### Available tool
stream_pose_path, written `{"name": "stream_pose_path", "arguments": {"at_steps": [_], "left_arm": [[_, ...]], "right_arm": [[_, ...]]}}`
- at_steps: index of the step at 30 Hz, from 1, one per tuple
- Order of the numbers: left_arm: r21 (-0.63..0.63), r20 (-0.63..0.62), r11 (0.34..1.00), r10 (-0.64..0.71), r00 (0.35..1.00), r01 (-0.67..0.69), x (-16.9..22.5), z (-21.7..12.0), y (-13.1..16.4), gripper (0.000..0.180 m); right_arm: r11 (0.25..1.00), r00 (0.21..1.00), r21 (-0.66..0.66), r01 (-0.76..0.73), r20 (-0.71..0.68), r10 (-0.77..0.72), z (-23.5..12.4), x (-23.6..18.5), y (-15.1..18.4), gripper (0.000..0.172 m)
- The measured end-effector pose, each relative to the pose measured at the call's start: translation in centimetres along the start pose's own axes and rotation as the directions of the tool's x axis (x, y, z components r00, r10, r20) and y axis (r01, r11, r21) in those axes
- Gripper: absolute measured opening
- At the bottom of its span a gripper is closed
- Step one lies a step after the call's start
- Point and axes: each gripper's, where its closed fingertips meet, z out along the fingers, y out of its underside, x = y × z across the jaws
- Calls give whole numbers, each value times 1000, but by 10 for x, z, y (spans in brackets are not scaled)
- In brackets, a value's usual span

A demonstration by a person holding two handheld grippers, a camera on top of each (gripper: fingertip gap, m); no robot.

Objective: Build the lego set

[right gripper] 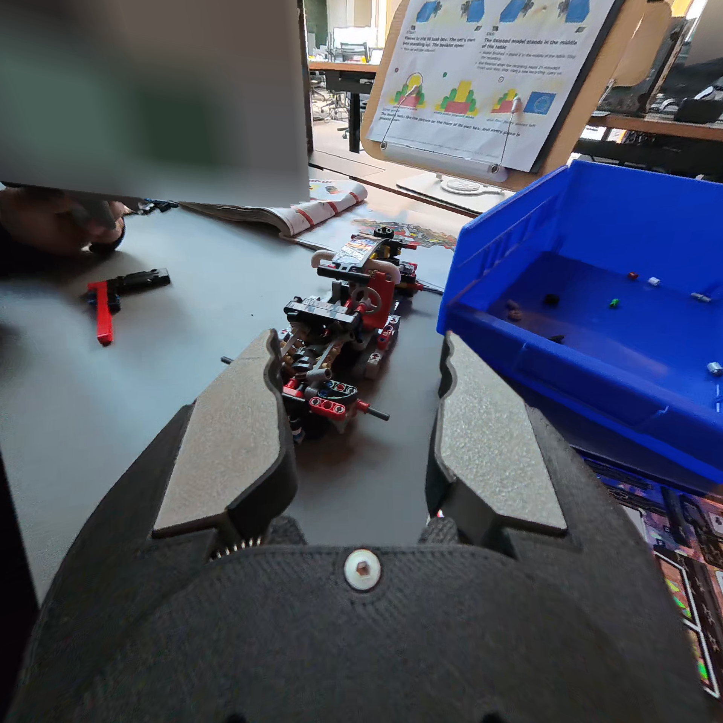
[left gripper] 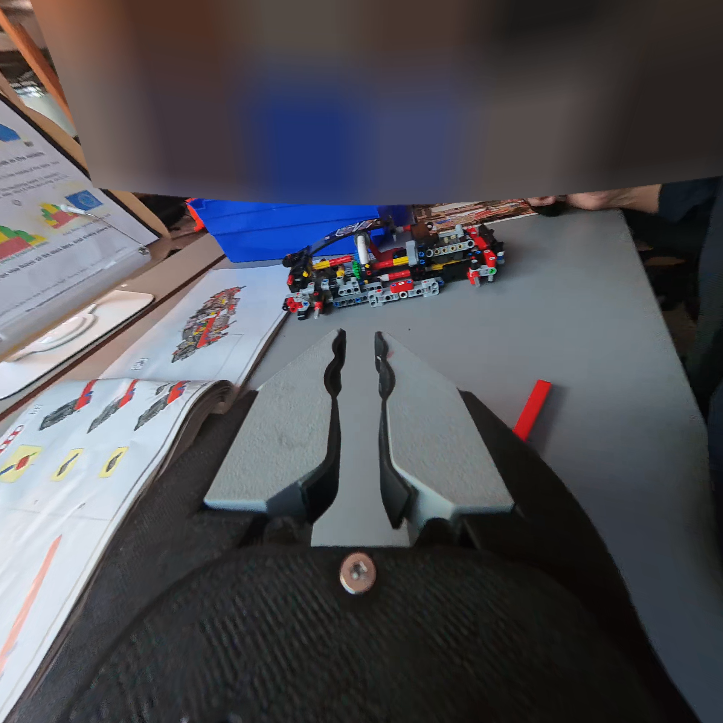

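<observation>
A brick-built car chassis (left gripper: 395,266) in red, black and grey stands on the grey table (left gripper: 508,352). My left gripper (left gripper: 359,334) hovers short of it. Its fingers stand a narrow gap apart, with only bare table showing between the pads. A long red beam (left gripper: 532,409) lies just to its right. In the right wrist view the chassis (right gripper: 344,332) points end-on toward my right gripper (right gripper: 358,338). That gripper is wide open, with the chassis's near end between its fingers. The left finger (right gripper: 270,352) is close against the model, and the right finger (right gripper: 446,352) is well clear of it.
A blue bin (right gripper: 587,313) with several small loose pieces stands right of the chassis, against the right finger. An open instruction booklet (left gripper: 98,450) lies at left. A red-and-black subassembly (right gripper: 117,297) lies on the table. A sheet stand (right gripper: 469,78) and a person's hand (right gripper: 58,223) are behind.
</observation>
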Motion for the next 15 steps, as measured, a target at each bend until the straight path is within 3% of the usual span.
{"name": "stream_pose_path", "arguments": {"at_steps": [7, 15], "left_arm": [[-21, 48, 999, 38, 998, -37, -3, 1, 2, 9], [2, 57, 1000, -25, 998, 24, -11, -3, 1, 7]], "right_arm": [[999, 999, 22, 43, -32, -42, -1, 2, -4, 72], [999, 1000, 30, 28, -10, -28, -1, 0, -4, 69]]}}
